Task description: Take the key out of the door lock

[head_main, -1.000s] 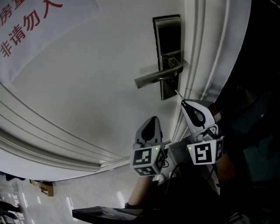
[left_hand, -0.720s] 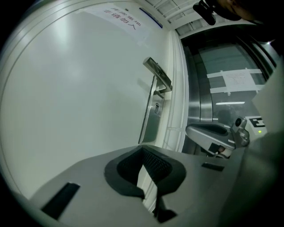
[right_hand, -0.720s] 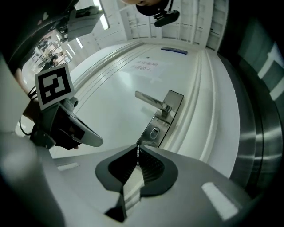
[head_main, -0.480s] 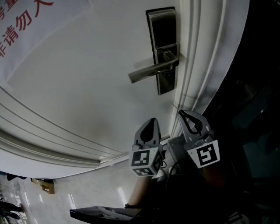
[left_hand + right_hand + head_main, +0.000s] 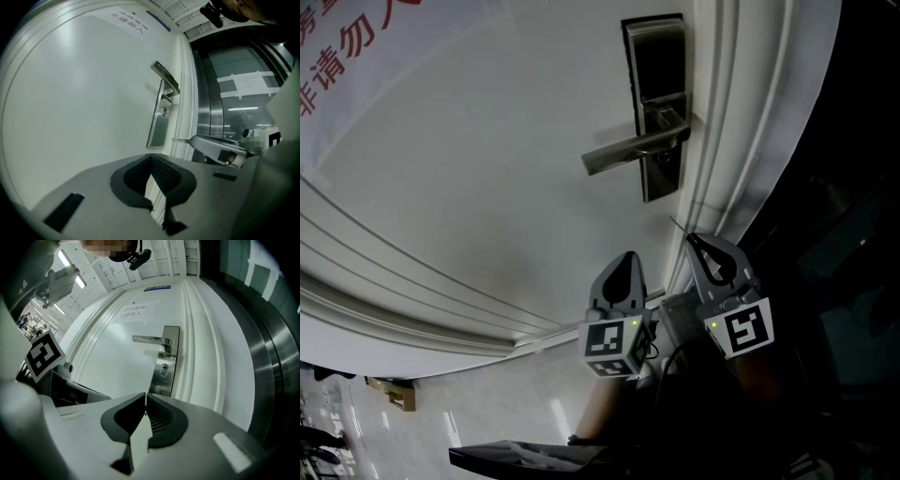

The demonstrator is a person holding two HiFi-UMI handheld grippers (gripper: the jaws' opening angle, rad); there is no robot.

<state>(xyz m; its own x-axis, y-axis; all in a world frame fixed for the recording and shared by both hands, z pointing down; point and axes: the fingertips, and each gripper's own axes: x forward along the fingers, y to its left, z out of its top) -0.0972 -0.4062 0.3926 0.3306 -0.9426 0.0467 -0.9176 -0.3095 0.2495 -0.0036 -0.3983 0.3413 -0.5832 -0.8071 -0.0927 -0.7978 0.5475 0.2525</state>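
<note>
A dark metal lock plate [image 5: 660, 66] with a lever handle [image 5: 630, 153] sits on the white door [image 5: 487, 187]. Its keyhole [image 5: 163, 369] below the handle shows nothing in it. My right gripper [image 5: 693, 240] hangs below the lock, apart from it, shut on a thin metal key [image 5: 677, 226] whose tip sticks out toward the door. The left gripper view shows that key [image 5: 182, 139] poking from the right gripper [image 5: 196, 140]. My left gripper [image 5: 627, 256] is lower left of it, shut and holding nothing, with its pads [image 5: 159, 171] meeting.
White moulded door frame [image 5: 741, 122] runs just right of the lock, with dark space beyond it. A steel and glass panel [image 5: 225, 103] stands past the frame. A notice with red characters [image 5: 347, 56] hangs on the door's upper left. Tiled floor [image 5: 487, 412] lies below.
A second ago the key's tip was at the lock plate's lower end. My right gripper has since drawn back down and away with the key. The left gripper has barely moved.
</note>
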